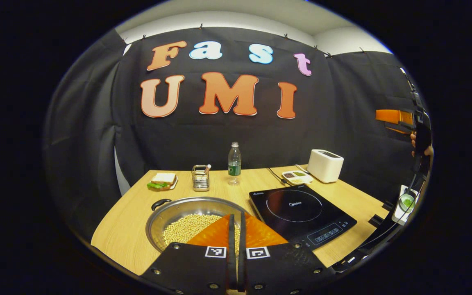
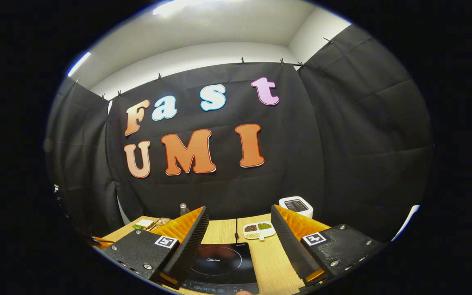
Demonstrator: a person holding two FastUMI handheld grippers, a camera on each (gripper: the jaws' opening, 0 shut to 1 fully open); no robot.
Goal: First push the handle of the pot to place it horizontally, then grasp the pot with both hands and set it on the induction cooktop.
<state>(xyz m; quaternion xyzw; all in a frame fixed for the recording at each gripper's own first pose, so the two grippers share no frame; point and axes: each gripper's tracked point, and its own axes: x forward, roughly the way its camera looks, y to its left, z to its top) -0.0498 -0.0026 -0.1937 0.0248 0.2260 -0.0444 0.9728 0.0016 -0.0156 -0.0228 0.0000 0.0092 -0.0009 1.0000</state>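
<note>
A steel pot (image 1: 182, 211) holding pale beans sits on the wooden table (image 1: 129, 221), left of the black induction cooktop (image 1: 301, 211). One black pot handle (image 1: 160, 203) juts from its far-left rim; the near rim is hidden behind my left gripper (image 1: 236, 216), which is shut with nothing in it and hangs over the pot's right part. In the right gripper view, my right gripper (image 2: 239, 229) is open, high above the cooktop (image 2: 219, 262), which lies between its fingers. That right gripper (image 1: 398, 119), held by a hand, also shows at the far right of the left gripper view.
Along the table's back edge stand a sandwich plate (image 1: 162, 181), a metal holder (image 1: 200, 178), a water bottle (image 1: 234, 160), a sectioned dish (image 1: 297, 177) and a white toaster (image 1: 325, 165). A socket strip (image 1: 406, 200) with cables lies off the table's right side.
</note>
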